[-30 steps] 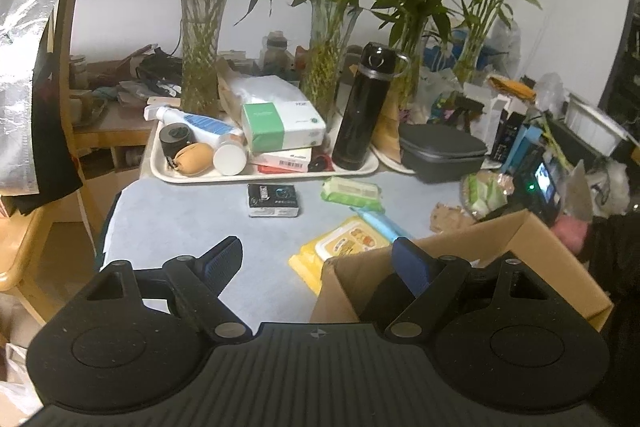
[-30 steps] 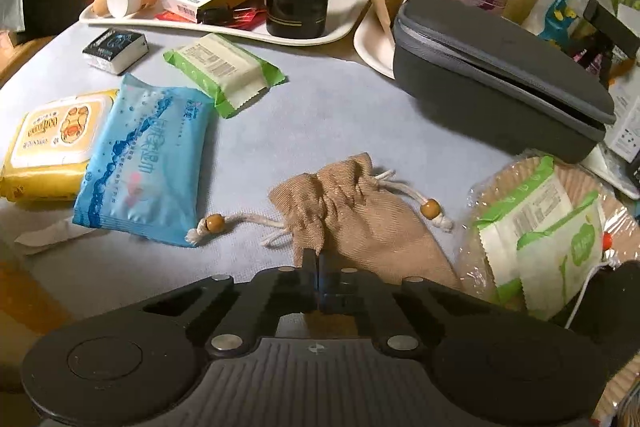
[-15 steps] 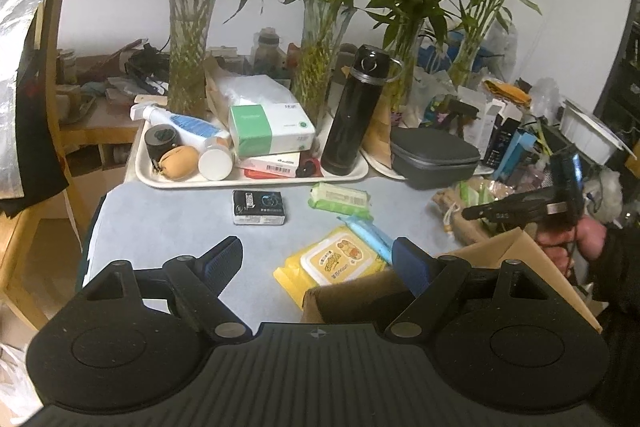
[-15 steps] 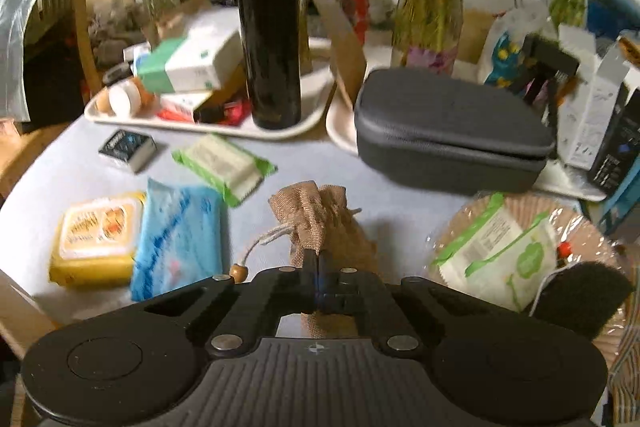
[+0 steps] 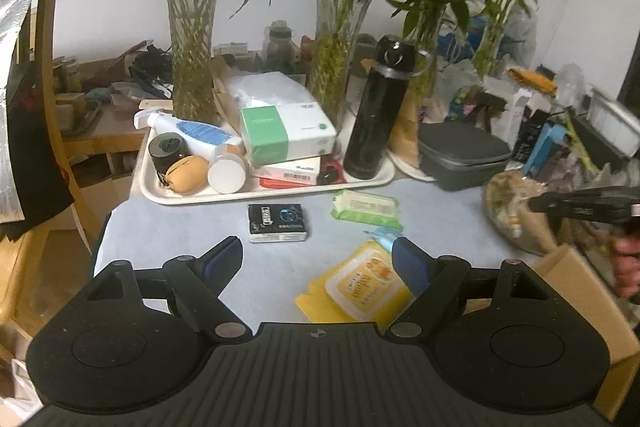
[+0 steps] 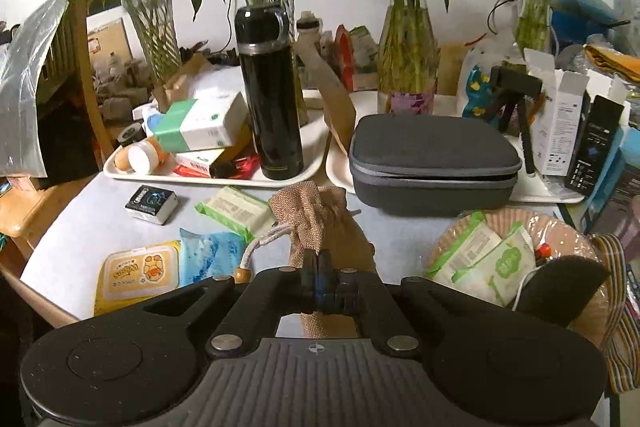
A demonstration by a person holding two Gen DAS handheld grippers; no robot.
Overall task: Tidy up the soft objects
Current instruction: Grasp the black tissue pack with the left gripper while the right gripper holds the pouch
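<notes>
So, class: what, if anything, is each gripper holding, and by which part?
The right gripper is shut on the burlap drawstring pouch, pinching the cloth partway along its body, with the gathered neck beyond the fingers. The left gripper is open and holds nothing.

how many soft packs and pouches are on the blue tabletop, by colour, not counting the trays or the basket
yellow wipes pack: 1
blue wipes pack: 1
green wipes pack: 1
tan drawstring pouch, pinched in the right gripper: 1
total: 4

four wipe packs [image 6: 234,211], one burlap pouch [image 6: 320,223], two trays [image 6: 168,175]
</notes>
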